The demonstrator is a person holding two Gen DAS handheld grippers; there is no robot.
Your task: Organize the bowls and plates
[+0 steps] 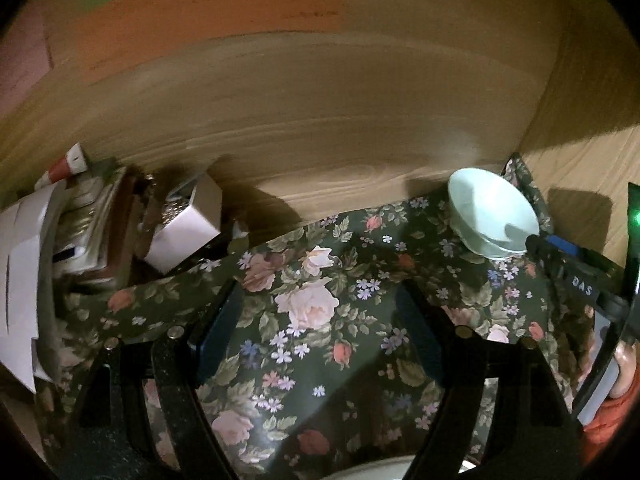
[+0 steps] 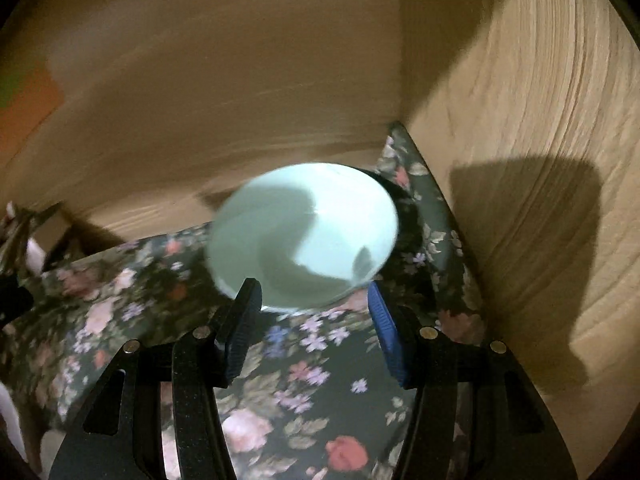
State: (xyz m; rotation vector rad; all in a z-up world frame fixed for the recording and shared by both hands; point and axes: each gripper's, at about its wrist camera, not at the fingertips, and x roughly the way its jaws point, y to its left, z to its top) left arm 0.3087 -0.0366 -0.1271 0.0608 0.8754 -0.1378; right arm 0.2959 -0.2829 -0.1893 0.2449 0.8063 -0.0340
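Note:
A pale green bowl [image 2: 304, 236] hangs tilted over the floral liner [image 2: 320, 380] near the back right corner. My right gripper [image 2: 312, 292] is shut on the bowl's near lower side, one finger [image 2: 244, 312] across the rim and the blue pad [image 2: 386, 332] against the outside. In the left wrist view the same bowl [image 1: 490, 212] shows at the right, with the right gripper [image 1: 538, 242] touching it. My left gripper [image 1: 316, 320] stands open above the liner [image 1: 304, 360], with nothing between its fingers. A pale dish rim [image 1: 360, 472] peeks in at the bottom edge.
A wooden back wall [image 1: 320, 120] and a right side wall [image 2: 520, 200] close in the space. At the left lie a white box [image 1: 184, 232], papers [image 1: 20, 280] and other clutter. A hand in an orange sleeve [image 1: 624, 368] holds the right gripper.

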